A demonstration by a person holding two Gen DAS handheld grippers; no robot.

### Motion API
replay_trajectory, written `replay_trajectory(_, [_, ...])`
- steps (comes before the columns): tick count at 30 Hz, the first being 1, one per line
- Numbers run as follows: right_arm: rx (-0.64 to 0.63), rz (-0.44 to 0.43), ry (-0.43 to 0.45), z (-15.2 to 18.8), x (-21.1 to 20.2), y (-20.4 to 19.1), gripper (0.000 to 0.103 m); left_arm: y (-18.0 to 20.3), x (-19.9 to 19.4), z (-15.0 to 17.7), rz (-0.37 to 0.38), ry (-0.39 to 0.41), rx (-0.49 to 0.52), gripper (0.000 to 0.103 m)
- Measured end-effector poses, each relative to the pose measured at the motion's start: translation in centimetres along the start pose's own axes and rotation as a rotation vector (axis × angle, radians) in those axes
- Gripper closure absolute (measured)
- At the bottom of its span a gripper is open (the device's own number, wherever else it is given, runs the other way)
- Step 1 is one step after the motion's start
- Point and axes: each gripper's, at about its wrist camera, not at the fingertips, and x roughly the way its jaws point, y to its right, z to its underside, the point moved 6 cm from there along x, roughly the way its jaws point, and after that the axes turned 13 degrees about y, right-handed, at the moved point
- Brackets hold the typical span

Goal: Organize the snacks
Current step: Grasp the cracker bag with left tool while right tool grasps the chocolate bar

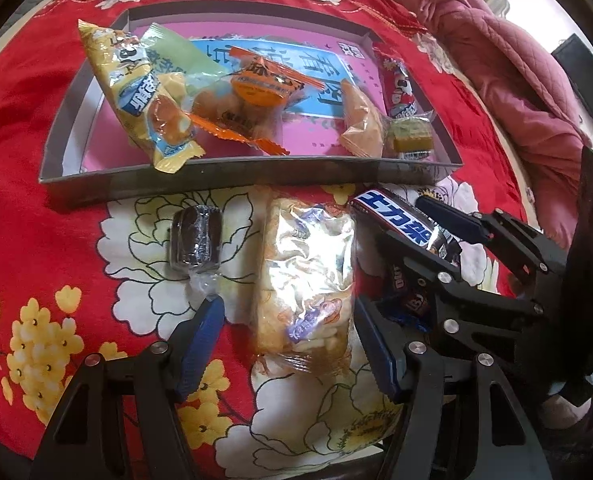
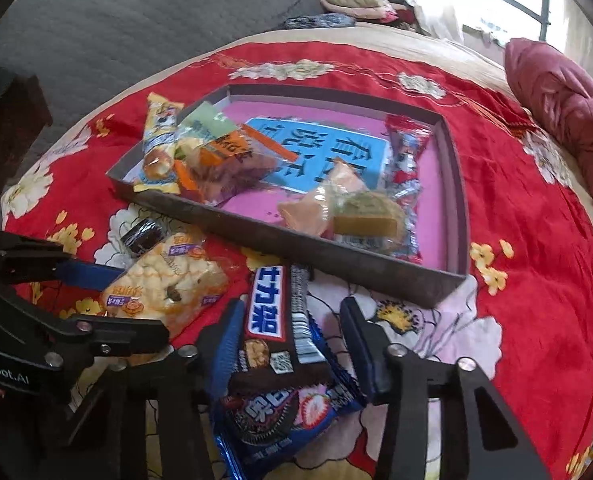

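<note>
Shallow grey cardboard tray (image 2: 336, 254) on red floral cloth (image 2: 536, 280), holding several wrapped snacks. Right gripper (image 2: 292, 318): jaws narrowed around brown chocolate bar (image 2: 280, 320), which lies on blue cookie packet (image 2: 280, 420); contact unclear. Left gripper (image 1: 288, 316): jaws wide, straddling clear-wrapped rice cracker pack (image 1: 308, 272), not touching.

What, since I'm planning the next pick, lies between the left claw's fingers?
A clear puffed-rice packet lies there; the left wrist view shows it.
</note>
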Motion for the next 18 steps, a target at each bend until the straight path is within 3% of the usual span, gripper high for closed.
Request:
replay_trajectory(4, [-0.026,-0.014,-0.002,0.0,0.2,-0.6,0.065,0.2,0.2,0.0,0.001,0.0,0.003,0.034])
replay_trajectory(12, [0.042,-0.048,0.022,-0.5,-0.8,0.3,0.071,0.6,0.6,-0.1,0.004,0.0,0.007,0.034])
replay_trajectory(18, [0.04,-0.059,0.0,-0.3,-0.7,0.2,0.072,1.4,1.1,-0.3,0.007,0.003,0.024,0.037])
